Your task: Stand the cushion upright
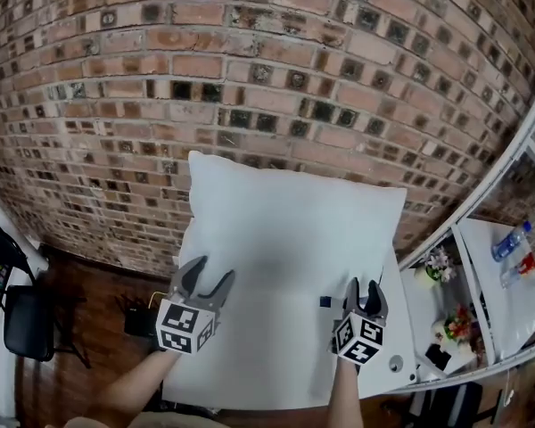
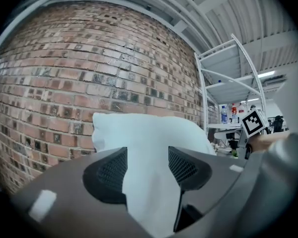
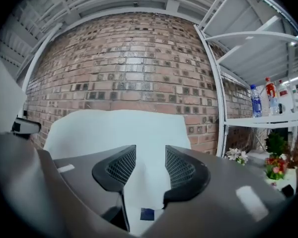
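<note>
The white cushion (image 1: pixel 285 230) stands on its lower edge on a white tabletop (image 1: pixel 276 364) and leans back against the brick wall (image 1: pixel 250 69). My left gripper (image 1: pixel 205 283) hovers in front of its lower left corner, jaws open, apart from the fabric. In front of the lower right corner, my right gripper (image 1: pixel 364 294) is also open and holds nothing. In the left gripper view the cushion (image 2: pixel 149 128) shows beyond the left gripper (image 2: pixel 148 157). The right gripper view has the cushion (image 3: pixel 119 128) ahead of the right gripper (image 3: pixel 150 157).
A small dark label (image 1: pixel 325 301) lies on the tabletop near the right gripper. White shelving (image 1: pixel 481 212) stands at the right with bottles (image 1: pixel 513 239) and flowers (image 1: pixel 459 324). A black chair (image 1: pixel 27 324) sits on the wooden floor at the left.
</note>
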The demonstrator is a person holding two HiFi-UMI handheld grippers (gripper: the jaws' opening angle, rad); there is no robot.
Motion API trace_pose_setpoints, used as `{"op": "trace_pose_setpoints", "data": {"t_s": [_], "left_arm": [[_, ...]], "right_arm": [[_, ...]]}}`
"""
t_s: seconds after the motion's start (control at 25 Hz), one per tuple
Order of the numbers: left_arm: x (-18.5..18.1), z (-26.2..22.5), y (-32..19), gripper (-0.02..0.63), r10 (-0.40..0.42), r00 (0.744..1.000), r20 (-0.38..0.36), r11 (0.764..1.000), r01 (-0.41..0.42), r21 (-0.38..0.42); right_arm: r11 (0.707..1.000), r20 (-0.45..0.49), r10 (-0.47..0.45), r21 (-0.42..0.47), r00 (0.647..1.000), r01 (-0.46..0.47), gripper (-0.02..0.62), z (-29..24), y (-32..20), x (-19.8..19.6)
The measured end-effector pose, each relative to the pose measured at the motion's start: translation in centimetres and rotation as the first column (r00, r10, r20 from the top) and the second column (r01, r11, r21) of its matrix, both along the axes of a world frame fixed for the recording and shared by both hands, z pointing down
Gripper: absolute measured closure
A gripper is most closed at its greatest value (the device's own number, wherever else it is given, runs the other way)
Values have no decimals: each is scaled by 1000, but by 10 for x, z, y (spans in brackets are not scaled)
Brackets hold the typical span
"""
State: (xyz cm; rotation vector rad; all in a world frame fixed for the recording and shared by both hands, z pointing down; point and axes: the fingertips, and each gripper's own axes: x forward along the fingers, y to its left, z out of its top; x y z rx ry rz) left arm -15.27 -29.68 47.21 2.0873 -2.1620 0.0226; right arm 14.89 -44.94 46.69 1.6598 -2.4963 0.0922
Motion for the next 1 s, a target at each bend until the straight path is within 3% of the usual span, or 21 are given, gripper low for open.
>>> {"op": "trace_pose_setpoints", "data": {"t_s": [0.24, 0.56, 1.0], "left_arm": [[49, -17, 15, 387, 127, 992, 2, 991, -127, 48], [95, -22, 68, 414, 292, 956, -15, 954, -290, 82], [59, -27, 162, 476, 391, 918, -60, 917, -384, 109]], "right_arm": [[999, 82, -31, -25, 996, 33, 445, -4, 62, -14], [997, 178, -46, -47, 983, 55, 517, -12, 167, -50], [999, 136, -43, 10, 990, 42, 580, -34, 289, -133]]}}
